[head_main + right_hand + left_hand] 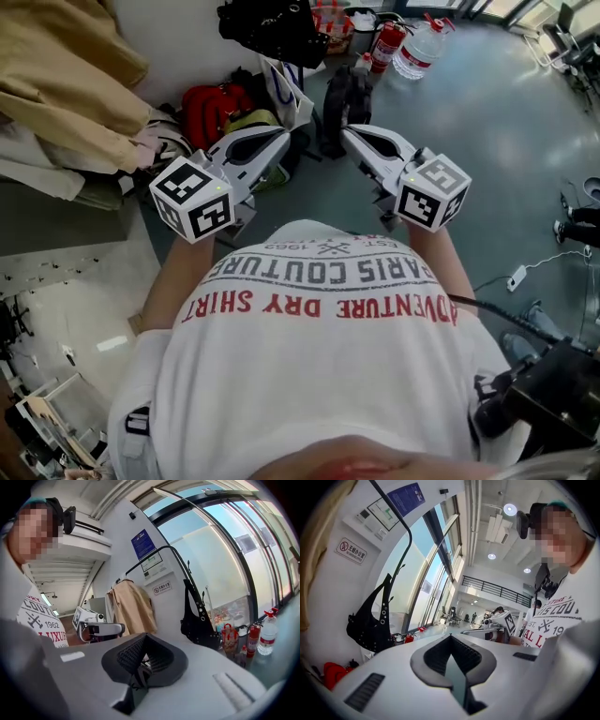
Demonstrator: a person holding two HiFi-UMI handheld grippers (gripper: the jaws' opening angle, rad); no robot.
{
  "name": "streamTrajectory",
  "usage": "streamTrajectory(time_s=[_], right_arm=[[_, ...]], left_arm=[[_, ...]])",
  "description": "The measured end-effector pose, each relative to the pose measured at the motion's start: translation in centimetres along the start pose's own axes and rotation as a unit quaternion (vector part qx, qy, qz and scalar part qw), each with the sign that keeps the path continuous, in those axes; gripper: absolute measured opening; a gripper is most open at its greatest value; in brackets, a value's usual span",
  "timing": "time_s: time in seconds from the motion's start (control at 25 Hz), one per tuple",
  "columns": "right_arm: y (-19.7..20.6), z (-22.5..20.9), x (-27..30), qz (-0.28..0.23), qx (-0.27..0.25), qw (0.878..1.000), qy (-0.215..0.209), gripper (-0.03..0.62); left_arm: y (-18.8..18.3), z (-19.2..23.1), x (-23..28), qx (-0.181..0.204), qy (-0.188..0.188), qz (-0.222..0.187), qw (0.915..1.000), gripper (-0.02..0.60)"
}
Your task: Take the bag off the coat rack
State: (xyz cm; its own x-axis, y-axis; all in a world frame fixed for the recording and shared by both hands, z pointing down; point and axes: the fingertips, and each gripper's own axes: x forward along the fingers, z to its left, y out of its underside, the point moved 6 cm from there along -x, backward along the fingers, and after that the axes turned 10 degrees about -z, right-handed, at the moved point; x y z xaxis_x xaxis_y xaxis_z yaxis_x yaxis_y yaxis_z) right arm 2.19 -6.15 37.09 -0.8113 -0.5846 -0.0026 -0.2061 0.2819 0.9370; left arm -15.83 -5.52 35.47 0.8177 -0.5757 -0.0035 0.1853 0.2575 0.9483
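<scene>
Bag (201, 620) hangs by its strap from the coat rack (159, 552) by the wall, long axis upright, body downward. It lies ahead and well apart, probably slightly nearer the left gripper (279, 133) than the right gripper (352, 133); both are closed and empty.

We see the black studded shoulder bag (200, 623), centre right in the right gripper view, as soft, matt, leather-like material set with small shiny metal eyelets. The thin black tube coat rack (150, 556) above it looks like smooth painted metal. The beige coat (131, 606) to its left is matt woven cloth. The left gripper (277, 141) and right gripper (354, 137) have smooth, matt white plastic shells and dark ribbed pads. The grey-blue floor (487, 141), upper right in the head view, is glossy.
</scene>
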Motion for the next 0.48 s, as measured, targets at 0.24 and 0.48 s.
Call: streamTrajectory(time_s=[0.24,0.48], right_arm=[[-3.4,-2.5,3.9,-0.02,-0.002,1.0,-0.005,0.0],[-5.2,-6.8,6.7,-0.031,0.002,0.999,-0.018,0.0]], left_arm=[[-3.8,3.9,0.2,0.025,-0.018,-0.027,0.9992,0.003],[-5.0,7.3,2.6,0.032,-0.025,-0.032,0.9987,0.003]])
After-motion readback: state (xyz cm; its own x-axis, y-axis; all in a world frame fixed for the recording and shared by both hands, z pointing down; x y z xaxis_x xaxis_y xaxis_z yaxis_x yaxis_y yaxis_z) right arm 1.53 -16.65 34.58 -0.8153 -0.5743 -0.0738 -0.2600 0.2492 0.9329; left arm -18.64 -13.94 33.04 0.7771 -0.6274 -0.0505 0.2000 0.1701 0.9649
